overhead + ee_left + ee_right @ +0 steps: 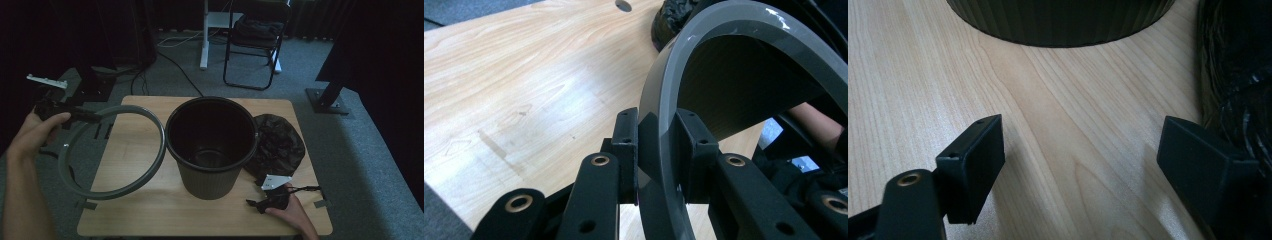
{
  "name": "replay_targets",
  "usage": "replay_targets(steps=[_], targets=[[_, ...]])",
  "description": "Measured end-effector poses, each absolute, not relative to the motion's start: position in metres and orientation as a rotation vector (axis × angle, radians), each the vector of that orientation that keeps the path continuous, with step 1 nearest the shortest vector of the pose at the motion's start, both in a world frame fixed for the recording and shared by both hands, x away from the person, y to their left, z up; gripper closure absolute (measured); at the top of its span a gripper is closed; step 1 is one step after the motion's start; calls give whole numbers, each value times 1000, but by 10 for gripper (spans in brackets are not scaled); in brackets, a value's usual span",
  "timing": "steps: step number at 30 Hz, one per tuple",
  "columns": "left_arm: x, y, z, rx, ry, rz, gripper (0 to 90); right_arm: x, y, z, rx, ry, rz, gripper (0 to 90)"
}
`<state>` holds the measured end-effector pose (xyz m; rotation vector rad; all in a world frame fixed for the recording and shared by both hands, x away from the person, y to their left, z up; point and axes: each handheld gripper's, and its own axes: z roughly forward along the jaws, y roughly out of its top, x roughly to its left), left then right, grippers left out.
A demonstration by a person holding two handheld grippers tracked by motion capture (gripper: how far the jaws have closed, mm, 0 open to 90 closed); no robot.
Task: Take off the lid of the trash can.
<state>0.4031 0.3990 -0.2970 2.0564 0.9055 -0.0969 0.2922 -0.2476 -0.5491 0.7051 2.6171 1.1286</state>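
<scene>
A black ribbed bin [210,145] stands upright and empty in the middle of the wooden table [150,215]. My left gripper [95,119] is shut on a large grey ring [130,108], held tilted over the table's left side next to the bin. In the left gripper view the jaws [658,150] pinch the ring's band [724,30] from both sides. My right gripper [272,197] rests low at the table's front right. It stands open [1083,160] with bare wood between its pads, facing the bin's base [1058,20].
A crumpled black plastic bag [277,145] lies right of the bin and touches it; its edge [1238,75] is just beside my right jaw. Beyond the table stand a folding chair [255,40] and a white desk leg [204,35] on grey carpet.
</scene>
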Motion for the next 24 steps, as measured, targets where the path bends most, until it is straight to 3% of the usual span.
replay_targets(steps=[8, 24], targets=[[401, 407, -310, 2067, 950, -95, 732, 292, -248, -549, 704, 2617, 1129, 184], [417, 384, -385, 2126, 1077, -51, 730, 292, -248, -549, 706, 2617, 1126, 183]])
